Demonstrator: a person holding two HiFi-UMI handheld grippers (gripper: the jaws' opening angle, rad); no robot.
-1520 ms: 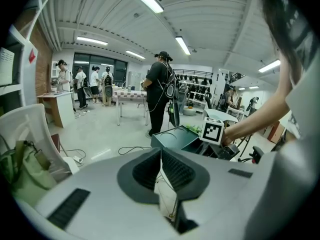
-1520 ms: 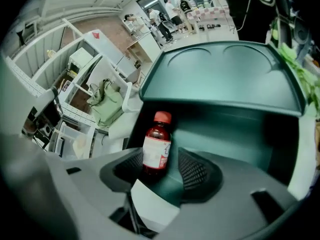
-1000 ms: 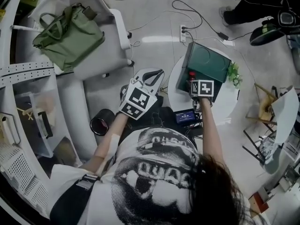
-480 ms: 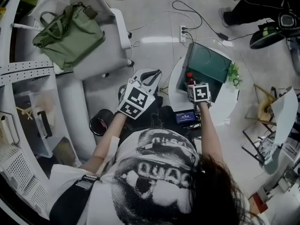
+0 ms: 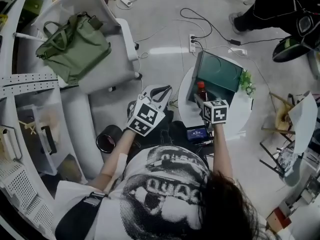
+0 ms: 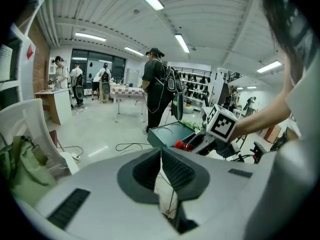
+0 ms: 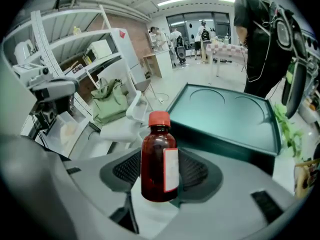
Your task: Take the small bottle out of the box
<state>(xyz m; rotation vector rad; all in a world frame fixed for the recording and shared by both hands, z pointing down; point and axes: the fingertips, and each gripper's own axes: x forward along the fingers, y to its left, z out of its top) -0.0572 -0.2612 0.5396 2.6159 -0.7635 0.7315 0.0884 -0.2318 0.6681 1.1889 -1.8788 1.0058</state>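
Observation:
A small brown bottle (image 7: 159,159) with a red cap and a white label stands upright between the jaws of my right gripper (image 7: 160,176), which is shut on its body. In the head view the bottle (image 5: 201,90) hangs at the near left corner of the dark green box (image 5: 218,72), just ahead of the right gripper (image 5: 206,100). The box (image 7: 225,116) stands on a small round white table (image 5: 239,115). My left gripper (image 5: 159,92) hovers left of the table, off its edge. Its jaws (image 6: 161,154) are shut with nothing between them. From there I see the bottle's red cap (image 6: 182,145).
A white chair holds an olive bag (image 5: 74,38) at the far left. A black cylinder (image 5: 107,137) stands on the floor by white shelving (image 5: 25,114). On the table are a small plant (image 5: 246,79) and a blue-screened device (image 5: 197,132). Cables and a power strip (image 5: 192,36) lie beyond; a person (image 5: 272,4) stands far right.
My right gripper has drawn back toward me with the bottle, from over the box to its near left corner. The left gripper has stayed about where it was.

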